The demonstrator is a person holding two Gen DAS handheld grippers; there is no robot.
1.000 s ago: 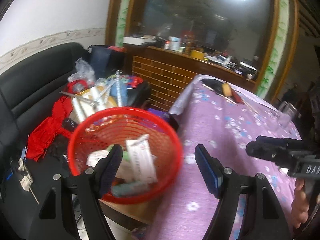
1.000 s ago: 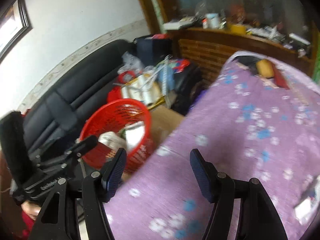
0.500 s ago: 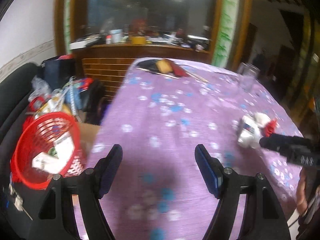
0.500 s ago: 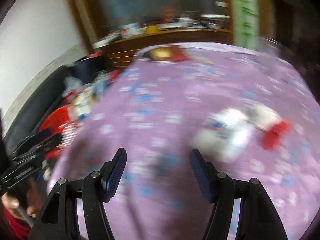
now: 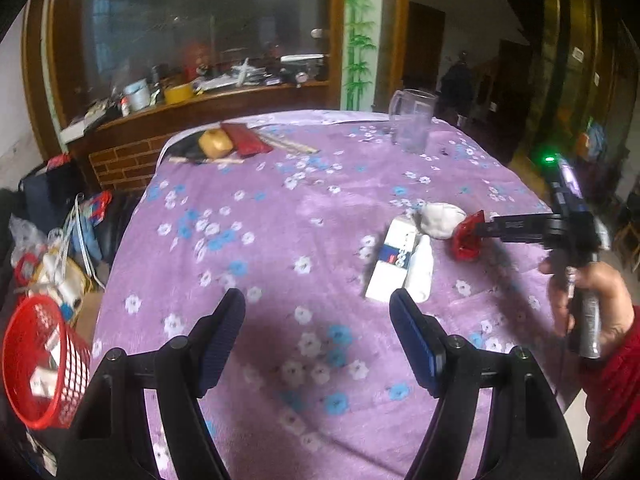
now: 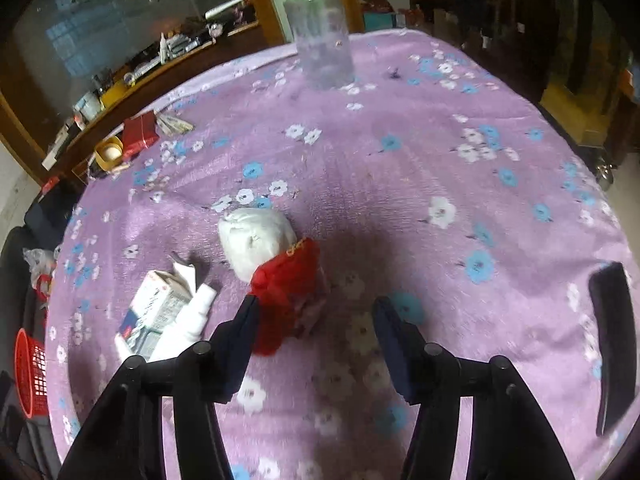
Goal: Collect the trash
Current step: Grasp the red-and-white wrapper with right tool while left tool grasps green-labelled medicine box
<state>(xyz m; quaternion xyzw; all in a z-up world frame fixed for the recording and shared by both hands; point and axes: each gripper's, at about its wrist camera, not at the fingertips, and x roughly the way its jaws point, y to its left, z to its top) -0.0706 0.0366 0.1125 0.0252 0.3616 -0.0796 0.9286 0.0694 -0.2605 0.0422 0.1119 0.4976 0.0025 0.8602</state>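
Observation:
On the purple flowered tablecloth (image 5: 280,240) lies a small heap of trash: a crumpled red packet (image 6: 288,280), a white paper ball (image 6: 256,236), and a white carton (image 6: 156,308) with a white tube (image 6: 192,320) beside it. My right gripper (image 6: 316,312) points down over the red packet and its jaws are closing. The left finger touches the packet; the right finger stands apart from it. In the left wrist view the right gripper (image 5: 480,226) reaches the red packet (image 5: 464,244) from the right. My left gripper (image 5: 318,332) hovers open over bare cloth, short of the carton (image 5: 394,264).
A red mesh basket (image 5: 36,364) with scraps inside stands off the table's left edge, below cluttered bags. A clear glass (image 5: 410,126) stands at the far side. A yellow lump and red pack (image 5: 244,140) lie far left. A black flat object (image 6: 612,344) lies right of the right gripper.
Both grippers swung away from the red basket and across the table to the trash heap. The right gripper dropped over the red packet and its jaws narrowed. The left jaws kept their width.

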